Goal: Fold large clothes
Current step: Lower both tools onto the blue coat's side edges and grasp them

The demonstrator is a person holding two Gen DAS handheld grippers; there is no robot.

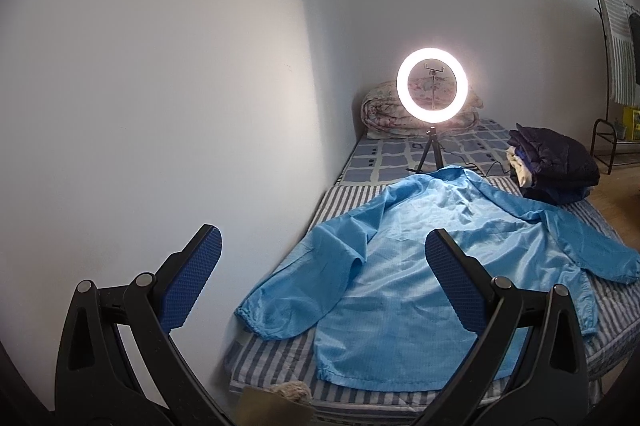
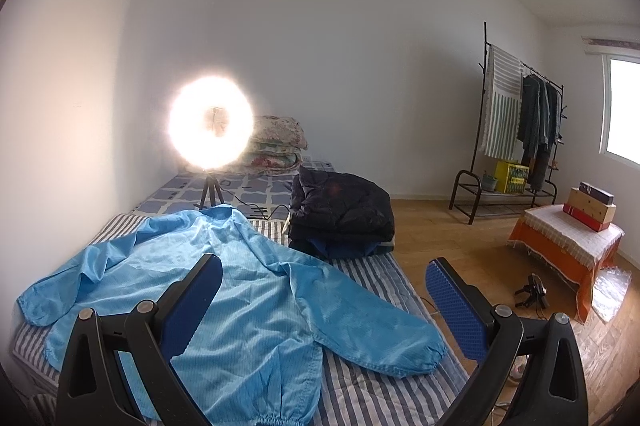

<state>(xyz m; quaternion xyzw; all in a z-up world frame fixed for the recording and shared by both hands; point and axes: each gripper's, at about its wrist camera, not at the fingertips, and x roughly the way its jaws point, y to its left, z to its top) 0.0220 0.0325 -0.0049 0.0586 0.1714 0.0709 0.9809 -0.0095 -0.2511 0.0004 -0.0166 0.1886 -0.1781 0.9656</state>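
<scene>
Two grippers are raised above the near end of the bed, one in each wrist view. The left gripper has its blue-padded fingers spread wide, with nothing between them and nothing touching them. The right gripper is spread just as wide and is likewise empty, clear of the cloth below.

Beneath them lies one light blue jacket, laid flat on the striped sheet of the bed, hem toward the cameras and collar toward the far end. Its two sleeves angle outward and down: one toward the wall side, the other toward the open edge of the bed, its elastic cuff near the edge of the mattress.

Just beyond the jacket's shoulder, on the floor side of the bed, sits one pile of folded dark clothes, a dark padded garment on top. Behind the collar stands one lit ring light on a small tripod, its cable trailing across a checked blue sheet. At the far end, against the wall, is one folded floral quilt.

Out on the wooden floor, well apart from the bed, stand one clothes rack with hanging garments and one low cloth-covered stand bearing stacked boxes.
</scene>
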